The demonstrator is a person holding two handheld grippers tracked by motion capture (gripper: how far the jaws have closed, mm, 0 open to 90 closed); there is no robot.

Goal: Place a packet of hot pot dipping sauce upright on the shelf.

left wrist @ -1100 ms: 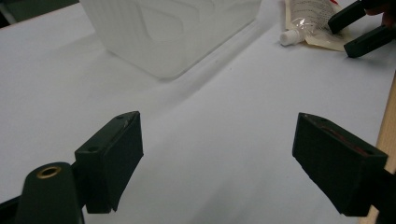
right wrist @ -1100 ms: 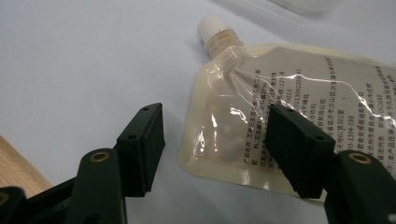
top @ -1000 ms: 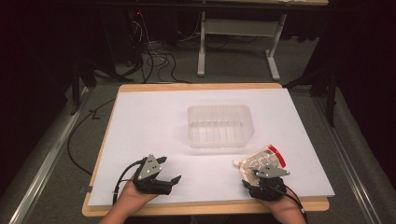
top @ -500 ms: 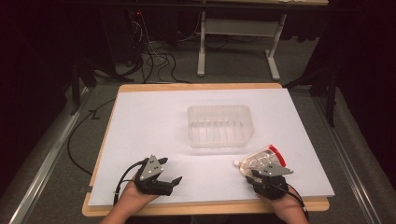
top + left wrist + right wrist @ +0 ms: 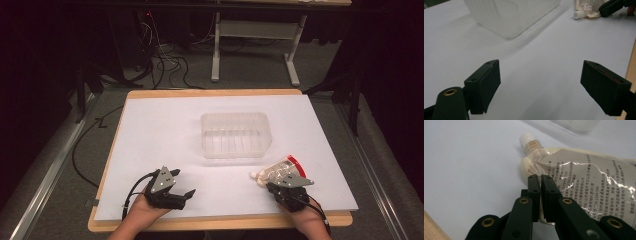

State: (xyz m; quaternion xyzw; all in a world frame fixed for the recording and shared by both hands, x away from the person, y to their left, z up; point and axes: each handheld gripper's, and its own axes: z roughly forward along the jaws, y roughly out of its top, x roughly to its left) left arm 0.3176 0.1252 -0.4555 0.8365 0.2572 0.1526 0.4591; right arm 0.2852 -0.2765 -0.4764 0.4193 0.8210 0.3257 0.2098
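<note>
Tub (image 5: 235,135) at table (image 5: 150,95) centre; pouch (image 5: 277,172) just right-front of it, under my right gripper (image 5: 285,187); my left gripper (image 5: 182,187) front-left, well apart.

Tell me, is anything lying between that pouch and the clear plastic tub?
Nothing visible. The pouch, pinched at its edge by the right gripper, lies just beside the tub, with bare white table between them.

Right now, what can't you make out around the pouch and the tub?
- Pouch: right end cut off by the edge of the right gripper view; the print is too small to read.
- Right gripper: jaws just closed at the pouch's edge; whether film is pinched is hidden by the jaws.
- Tub: in the left gripper view its top is cut off.
- Left gripper: open over bare table.
</note>
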